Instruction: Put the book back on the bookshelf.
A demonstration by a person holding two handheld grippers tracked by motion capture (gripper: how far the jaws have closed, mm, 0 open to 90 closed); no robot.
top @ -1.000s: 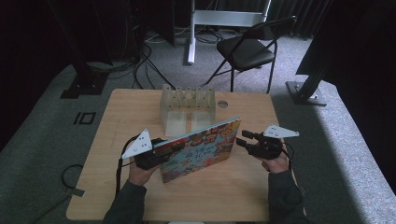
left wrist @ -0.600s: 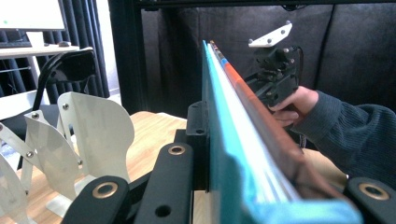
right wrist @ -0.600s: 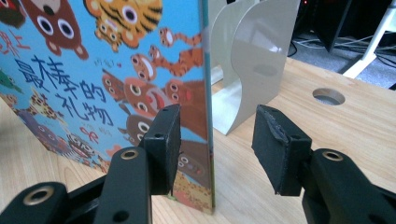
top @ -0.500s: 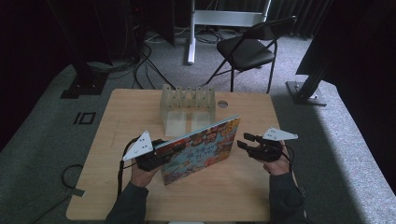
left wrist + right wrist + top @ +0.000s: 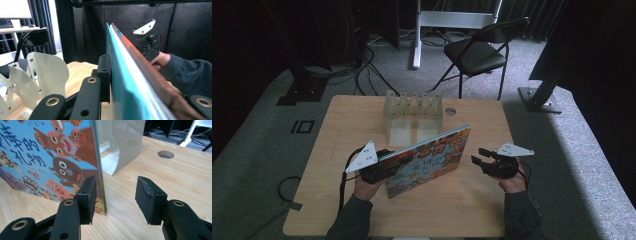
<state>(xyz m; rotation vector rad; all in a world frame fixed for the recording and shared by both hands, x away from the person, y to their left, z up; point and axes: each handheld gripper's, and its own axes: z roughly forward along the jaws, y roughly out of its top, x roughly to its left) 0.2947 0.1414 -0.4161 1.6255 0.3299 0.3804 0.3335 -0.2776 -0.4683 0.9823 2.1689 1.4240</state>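
One book [image 5: 432,160], two grippers, one rack [image 5: 413,111]

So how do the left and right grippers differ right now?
The left gripper is shut on the picture book, holding it on edge; the right gripper is open and holds nothing. The left clamps the book's near end; the right sits just off its far end. Both are black, with a grey plate on top.

A children's picture book [image 5: 430,161] stands on edge on the wooden tabletop [image 5: 462,210], tilted, its colourful cover facing the person. The left gripper [image 5: 382,169] clamps the book's left end. The right gripper [image 5: 477,156] sits just beside the book's right edge, jaws apart. A pale slotted rack [image 5: 412,114] stands behind the book.
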